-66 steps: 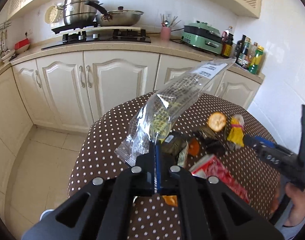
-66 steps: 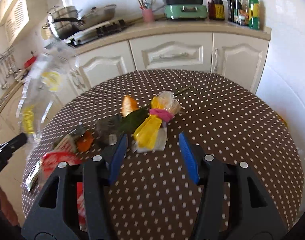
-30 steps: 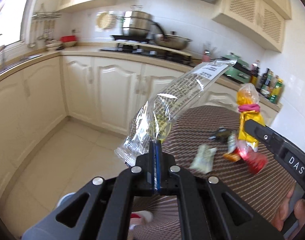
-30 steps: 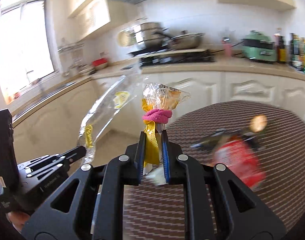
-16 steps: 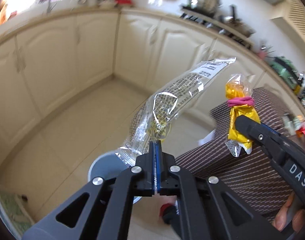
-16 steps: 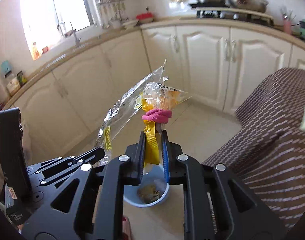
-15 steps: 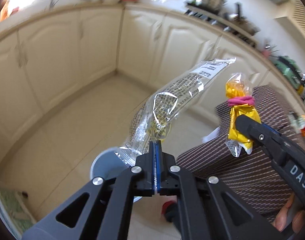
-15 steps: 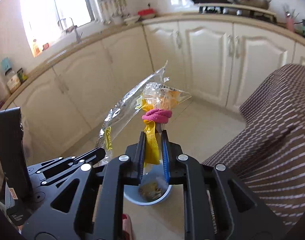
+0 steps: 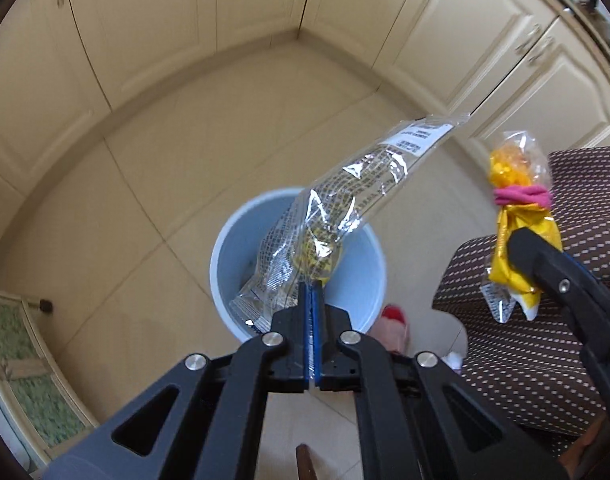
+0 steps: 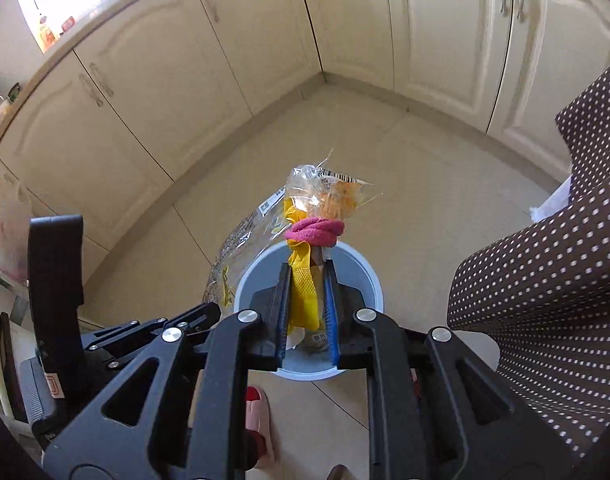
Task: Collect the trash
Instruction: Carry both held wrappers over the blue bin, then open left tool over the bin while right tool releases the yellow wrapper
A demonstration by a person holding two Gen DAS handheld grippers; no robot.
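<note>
My left gripper (image 9: pixel 312 292) is shut on a long clear printed plastic wrapper (image 9: pixel 345 200) and holds it right above a pale blue trash bin (image 9: pixel 233 256) on the floor. My right gripper (image 10: pixel 308 276) is shut on a yellow bag tied with a pink band (image 10: pixel 315 232), held above the same bin (image 10: pixel 365 284). In the left wrist view the yellow bag (image 9: pixel 519 216) and the right gripper's finger (image 9: pixel 545 264) are to the right of the bin. The wrapper also shows in the right wrist view (image 10: pixel 241 248).
The brown polka-dot tablecloth (image 9: pixel 545 340) hangs down just right of the bin; it also shows in the right wrist view (image 10: pixel 545 300). Cream cabinet doors (image 10: pixel 185 80) ring the tiled floor (image 9: pixel 165 160). A red slipper (image 9: pixel 393 320) lies by the bin. A green mat (image 9: pixel 21 352) lies at the left.
Both grippers have tilted down and moved over the bin, which now lies directly under the wrapper and the yellow bag. Both stay shut on their loads.
</note>
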